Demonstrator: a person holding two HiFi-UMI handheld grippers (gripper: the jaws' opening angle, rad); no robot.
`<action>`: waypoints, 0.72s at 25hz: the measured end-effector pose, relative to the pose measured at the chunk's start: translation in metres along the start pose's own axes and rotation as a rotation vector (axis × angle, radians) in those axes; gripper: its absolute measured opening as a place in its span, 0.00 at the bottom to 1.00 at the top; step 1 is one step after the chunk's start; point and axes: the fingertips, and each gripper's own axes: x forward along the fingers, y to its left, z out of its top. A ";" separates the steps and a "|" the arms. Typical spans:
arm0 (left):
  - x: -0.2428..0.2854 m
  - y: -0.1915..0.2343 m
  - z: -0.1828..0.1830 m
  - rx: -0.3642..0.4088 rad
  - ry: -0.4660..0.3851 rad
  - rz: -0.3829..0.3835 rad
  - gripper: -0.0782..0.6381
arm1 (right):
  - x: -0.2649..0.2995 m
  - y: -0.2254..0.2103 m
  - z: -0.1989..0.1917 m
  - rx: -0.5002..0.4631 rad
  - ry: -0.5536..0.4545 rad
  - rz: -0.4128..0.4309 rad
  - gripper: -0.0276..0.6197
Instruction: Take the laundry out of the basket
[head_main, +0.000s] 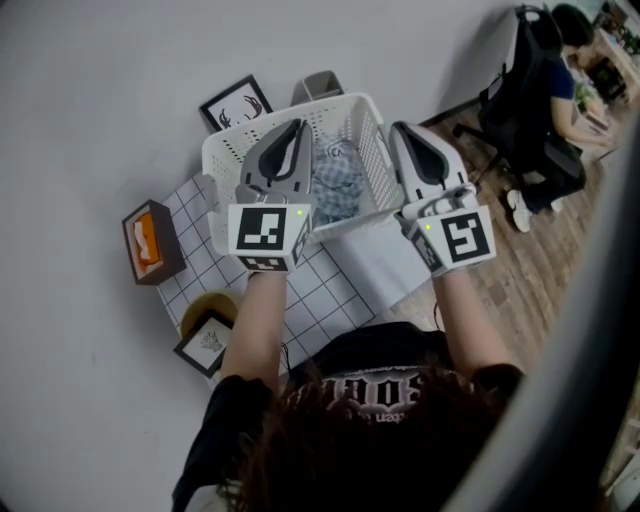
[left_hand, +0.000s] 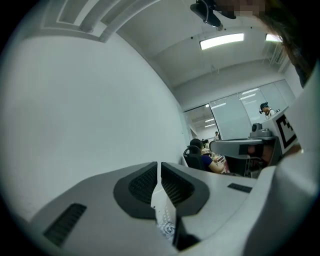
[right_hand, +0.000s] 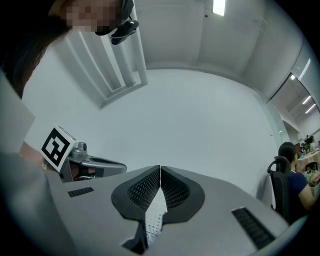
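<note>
Above the white basket (head_main: 228, 158) at upper centre of the head view, I hold the left gripper (head_main: 297, 126) and right gripper (head_main: 399, 128) level, jaws pressed together on nothing, probably lining up over the checked laundry (head_main: 338, 188) that lies inside.

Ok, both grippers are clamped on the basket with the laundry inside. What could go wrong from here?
1. The left gripper and right gripper pinch only the thin basket wall, so it may slip or tip and spill the laundry.
2. The frame sits close behind the basket, so shifting the basket could knock it.
</note>
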 end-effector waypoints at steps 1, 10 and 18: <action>0.003 0.001 -0.003 -0.001 0.014 -0.009 0.12 | 0.002 -0.002 -0.001 0.000 0.001 0.004 0.09; 0.031 -0.015 -0.007 0.138 0.044 -0.232 0.13 | 0.018 -0.015 0.001 -0.004 -0.011 0.029 0.09; 0.045 -0.036 -0.068 0.142 0.185 -0.443 0.28 | 0.023 -0.018 -0.009 -0.013 -0.004 0.034 0.09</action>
